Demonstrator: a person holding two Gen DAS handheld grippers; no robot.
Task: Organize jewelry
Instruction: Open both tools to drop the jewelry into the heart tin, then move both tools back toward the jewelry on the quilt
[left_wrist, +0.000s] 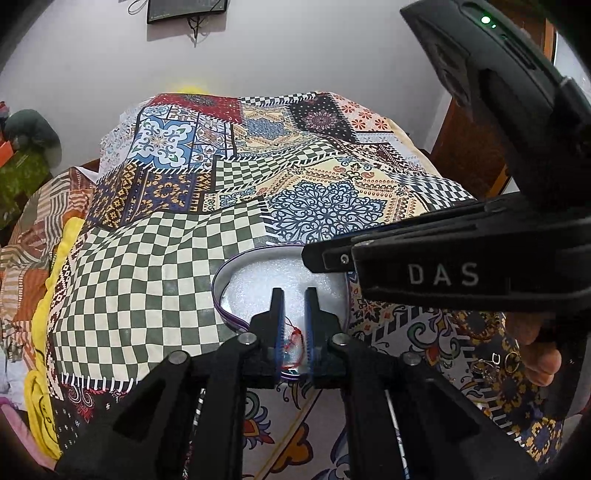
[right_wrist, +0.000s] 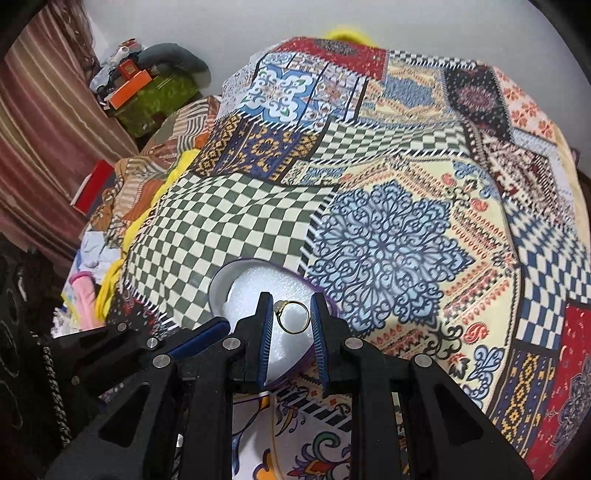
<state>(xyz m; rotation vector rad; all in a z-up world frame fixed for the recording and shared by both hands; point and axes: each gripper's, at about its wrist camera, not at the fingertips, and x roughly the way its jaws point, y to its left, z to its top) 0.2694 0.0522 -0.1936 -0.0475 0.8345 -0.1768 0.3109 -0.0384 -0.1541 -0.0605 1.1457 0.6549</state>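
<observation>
Over a patchwork bedspread (right_wrist: 388, 206), the right gripper (right_wrist: 291, 306) pinches a gold ring (right_wrist: 293, 316) upright between its blue-padded fingers (right_wrist: 266, 325), jaws narrowed onto the band, above a round purple-rimmed box (right_wrist: 218, 284) lined with white foam. At the box's 6 o'clock edge, the left gripper (left_wrist: 294, 310) hangs with its jaws slightly parted; a small red-threaded trinket (left_wrist: 293, 345) sits between its pads, though a firm grip cannot be told. The right gripper's black body crosses at 3 o'clock in the left wrist view.
</observation>
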